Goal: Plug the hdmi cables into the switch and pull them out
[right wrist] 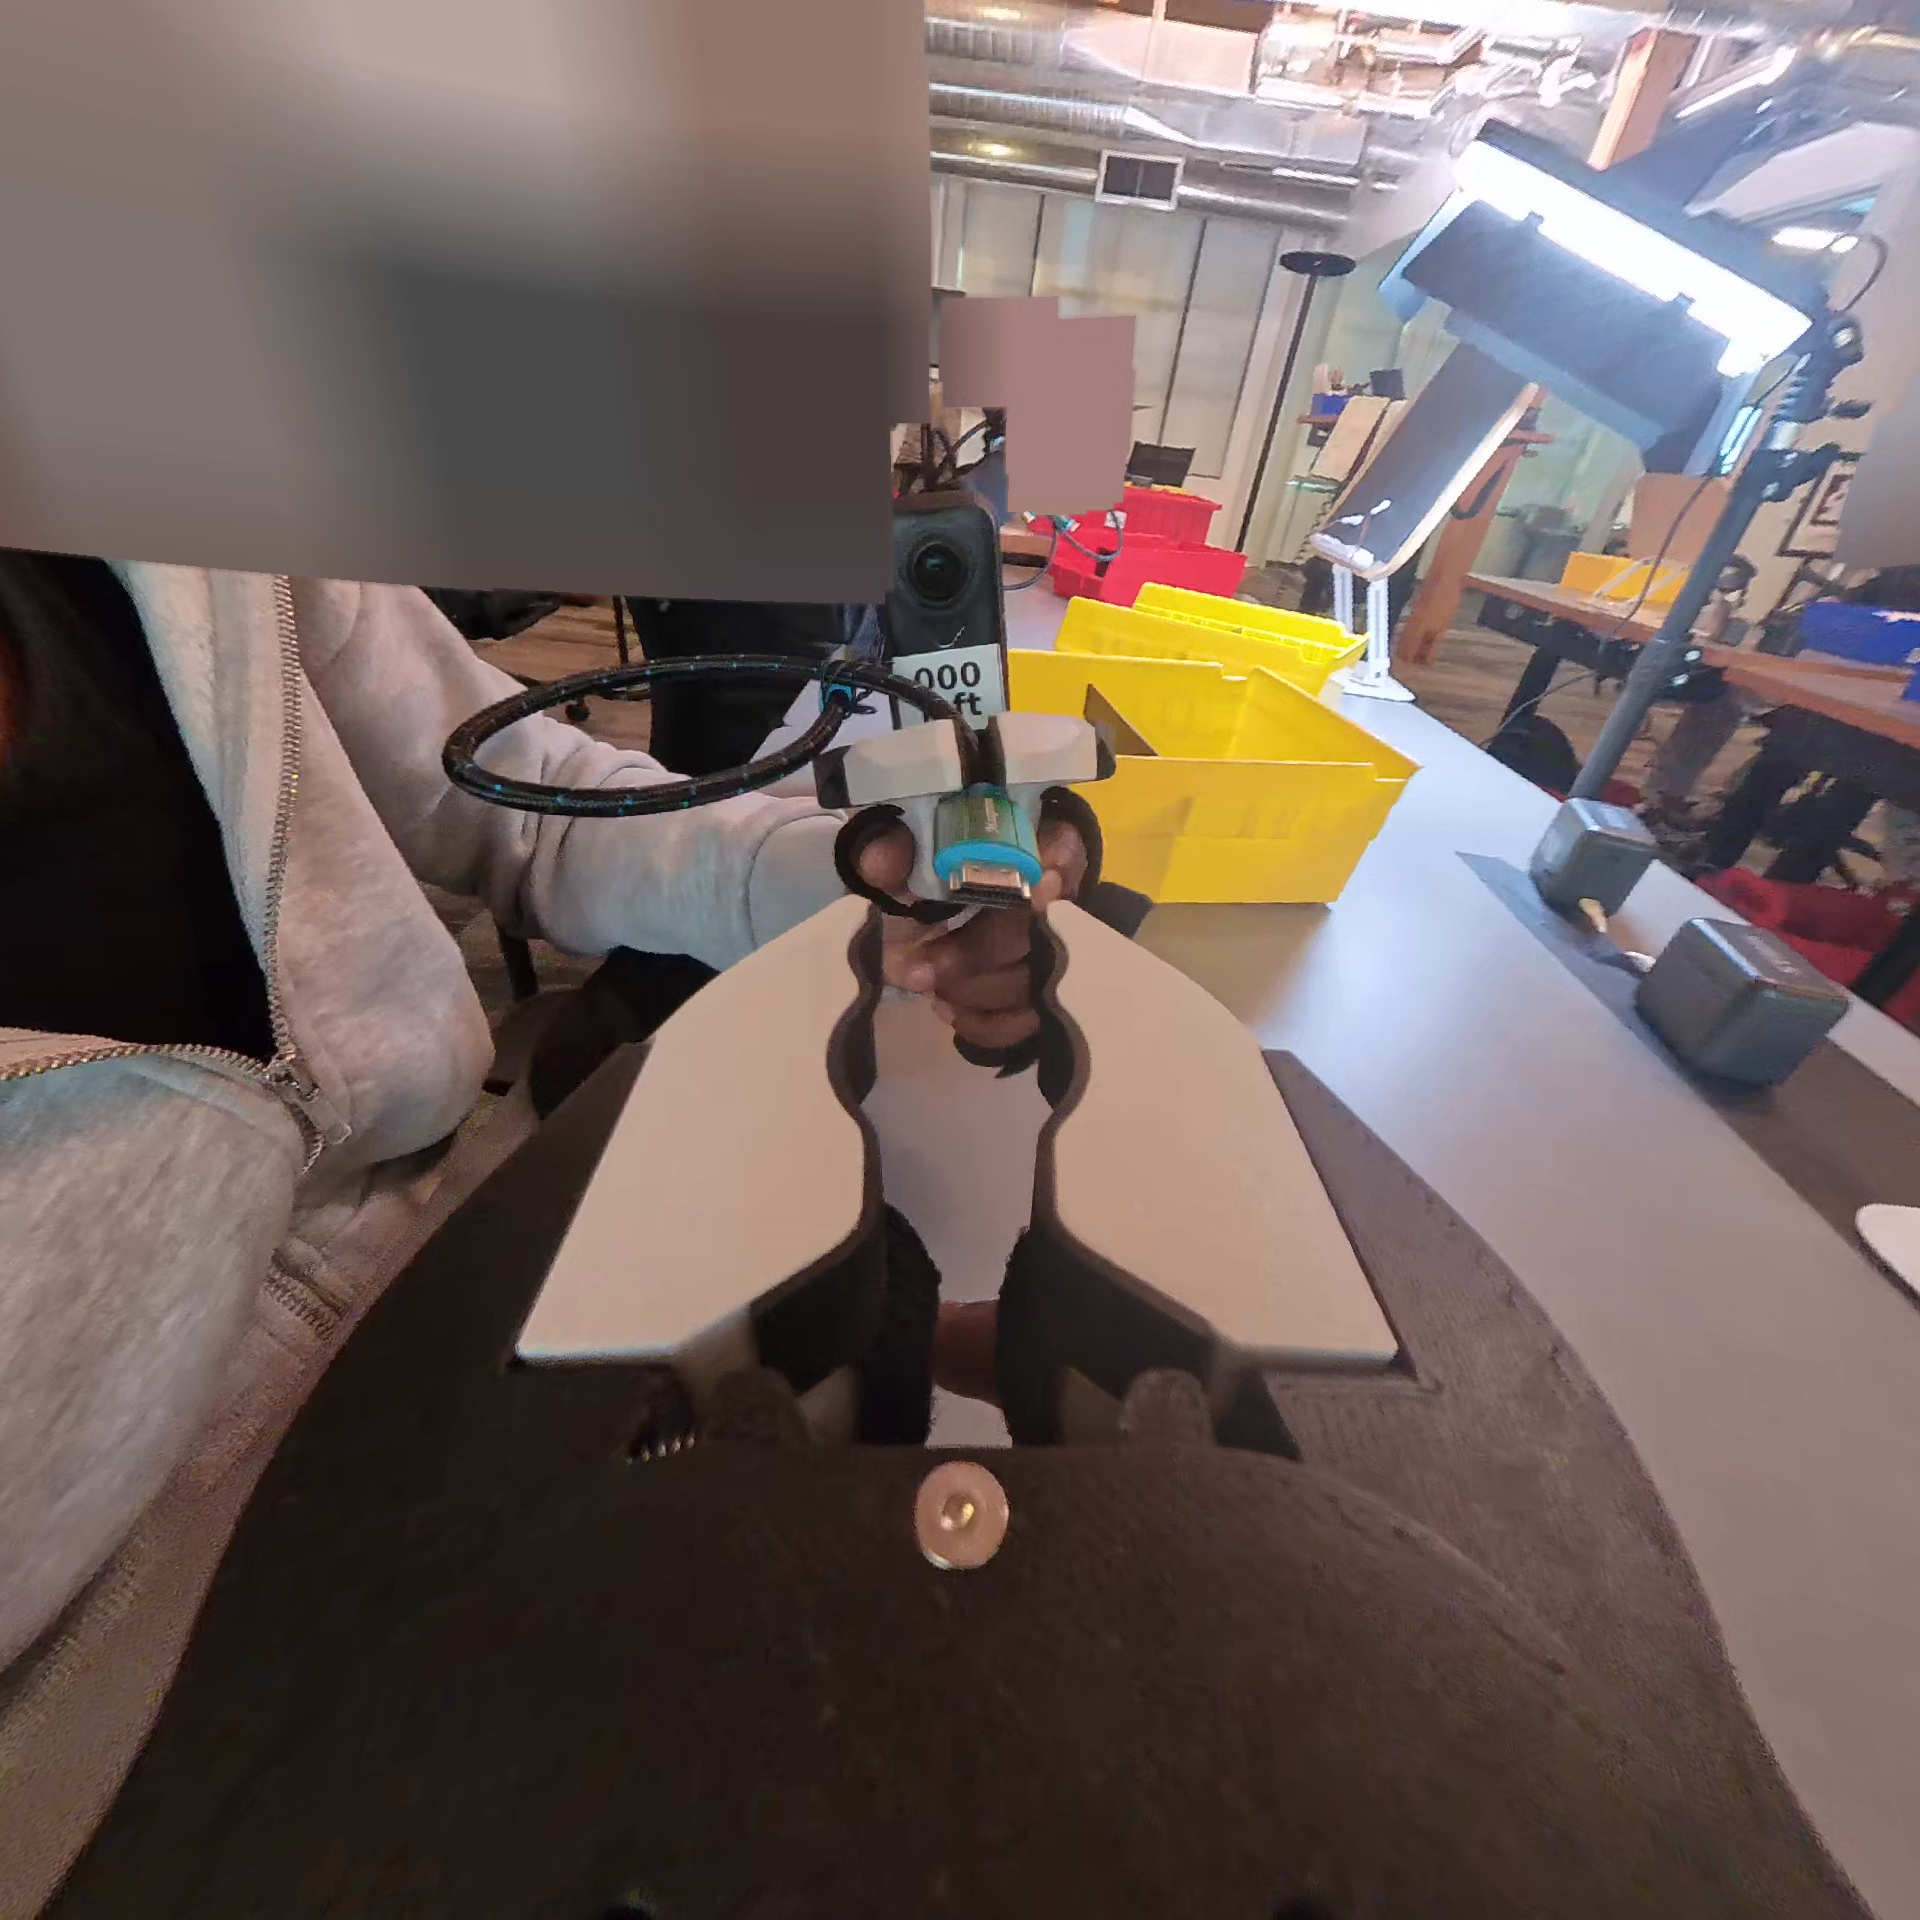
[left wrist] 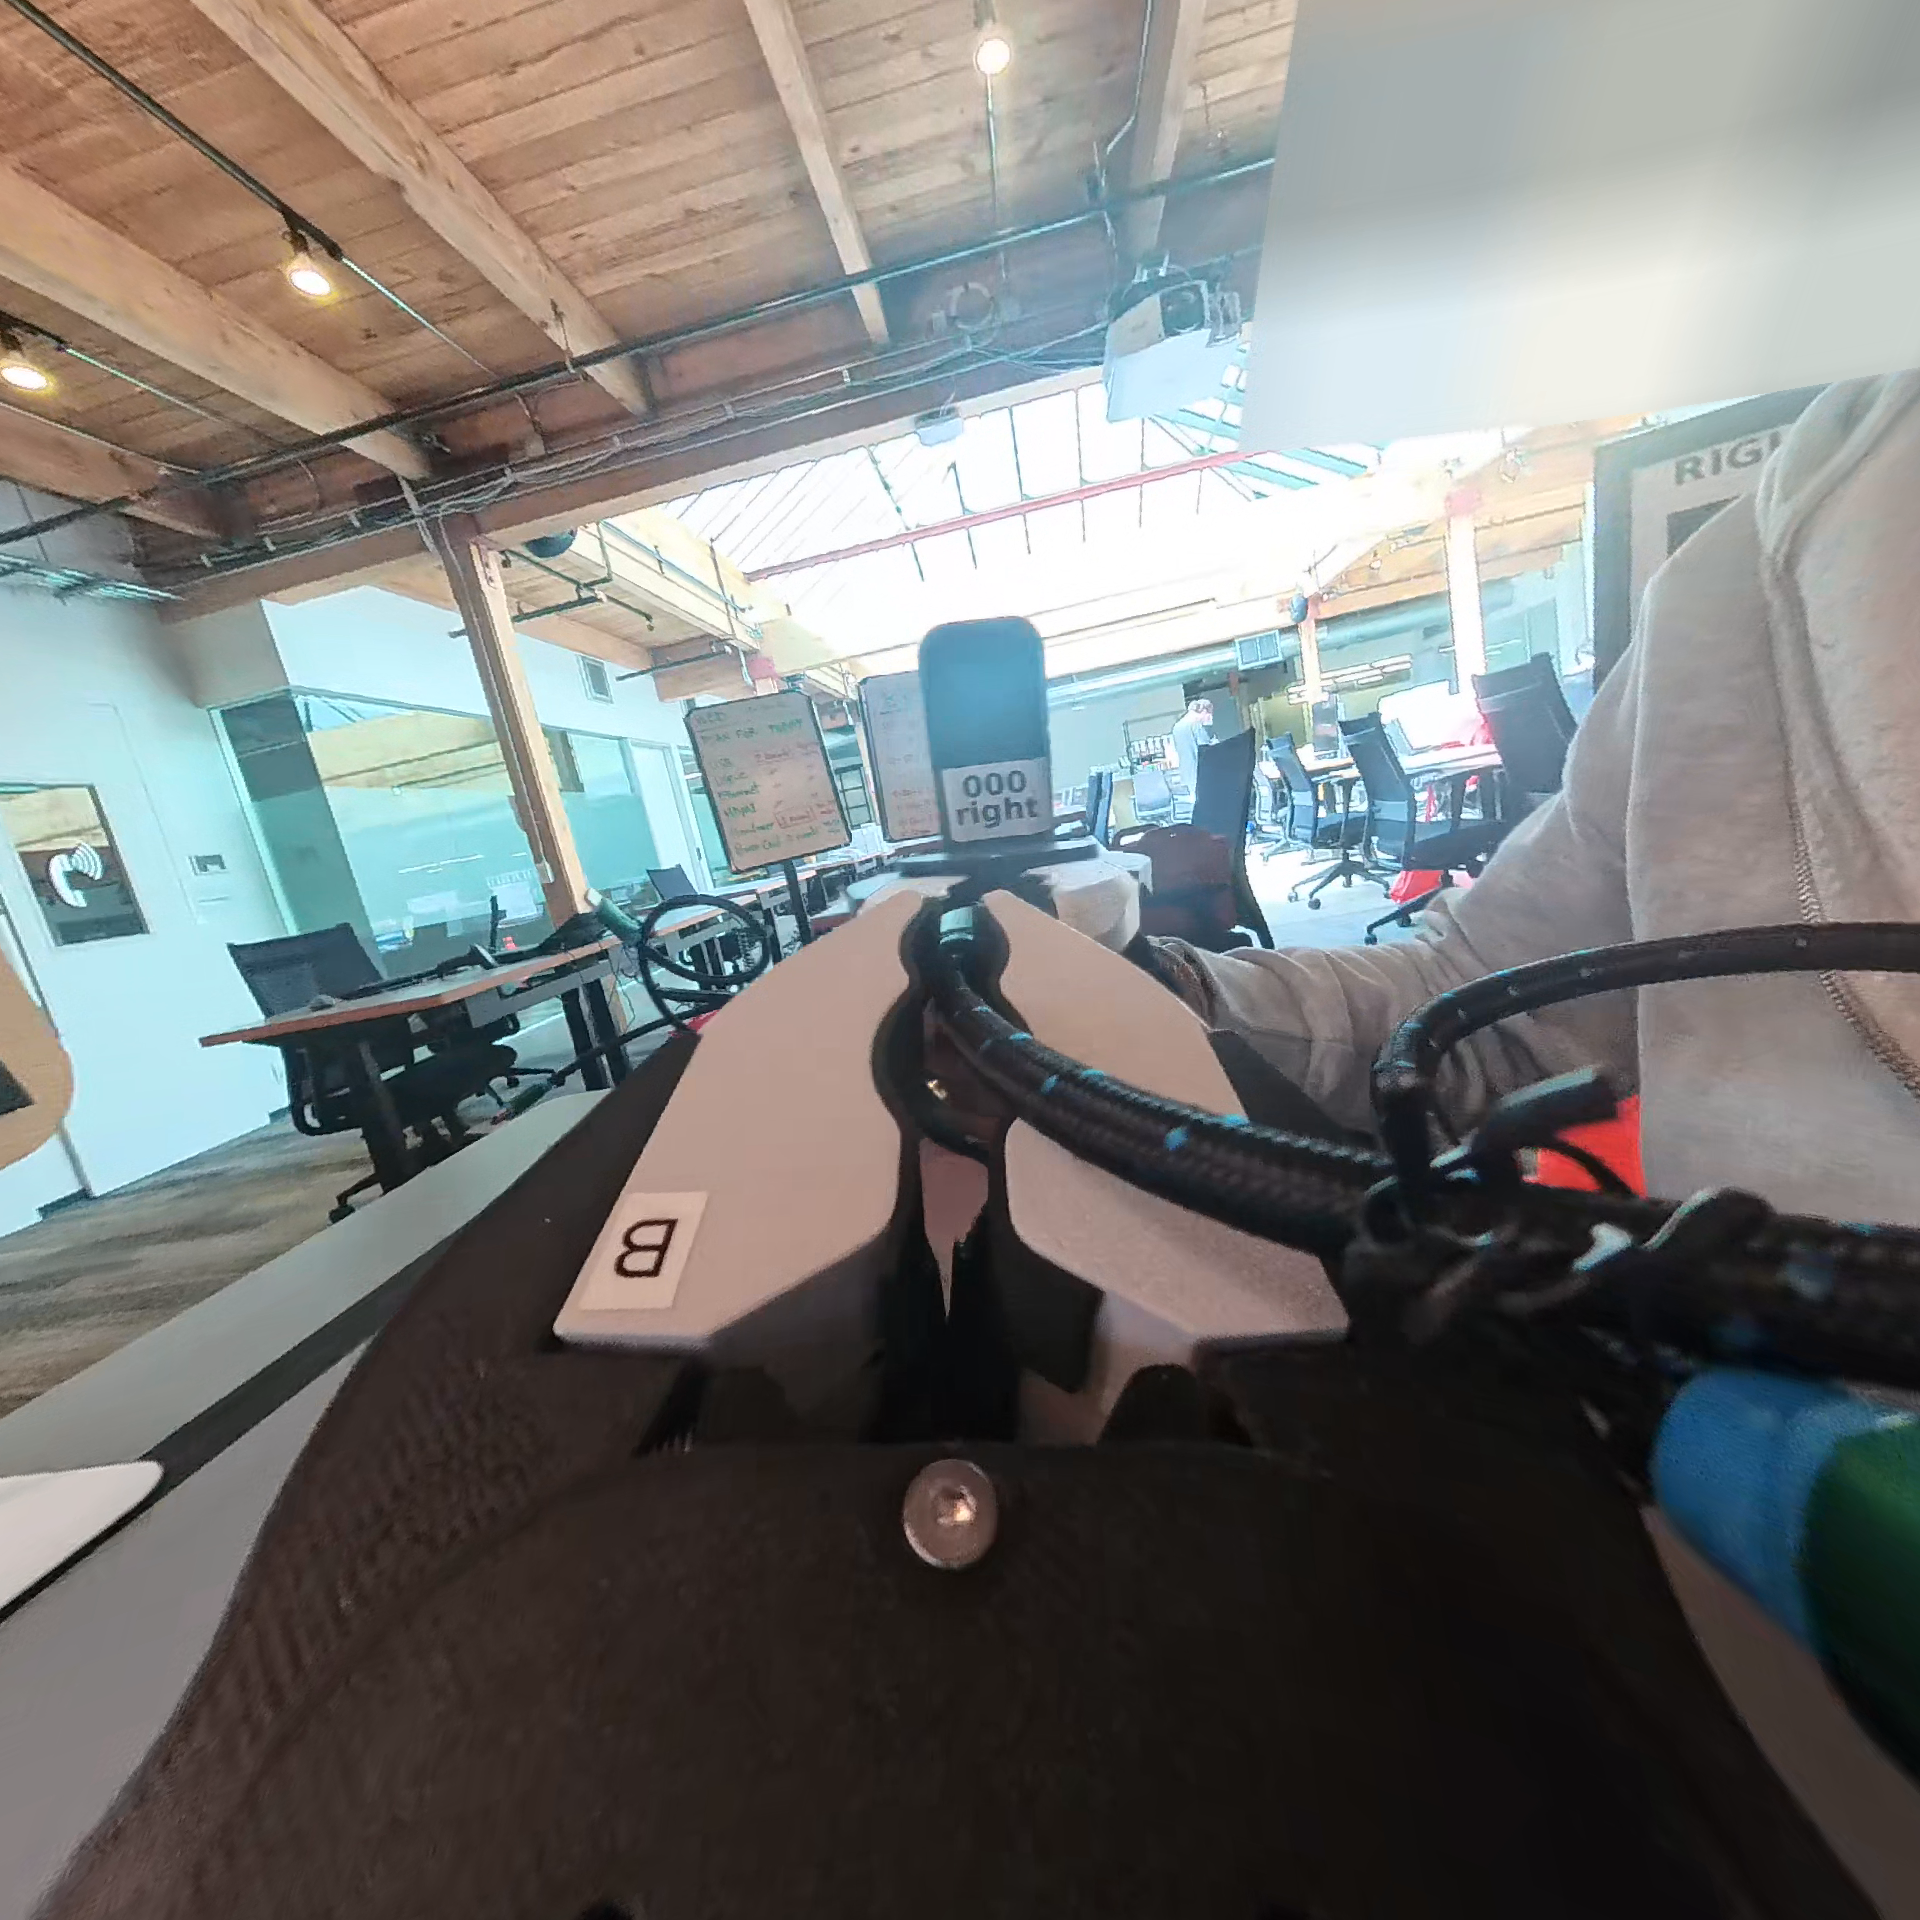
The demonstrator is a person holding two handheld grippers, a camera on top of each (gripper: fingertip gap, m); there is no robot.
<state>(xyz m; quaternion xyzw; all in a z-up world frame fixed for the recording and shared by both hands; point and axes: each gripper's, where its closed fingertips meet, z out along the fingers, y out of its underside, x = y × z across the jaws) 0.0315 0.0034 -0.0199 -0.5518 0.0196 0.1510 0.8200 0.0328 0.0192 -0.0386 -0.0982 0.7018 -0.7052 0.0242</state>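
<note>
My left gripper is shut on a black braided HDMI cable near its fingertips. The cable runs back to the right into a tied bundle, and a blue and green plug lies blurred close to the camera. In the right wrist view the left gripper faces me. The cable loops to its left, and a teal plug with a metal tip sticks out just below its fingers. My right gripper is open and empty, its tips just short of that plug. I see no switch that I can make out.
A person in a grey hoodie holds both grippers above a grey table. Yellow bins and red bins stand behind. Two grey boxes sit on a dark strip at right, beside a light stand.
</note>
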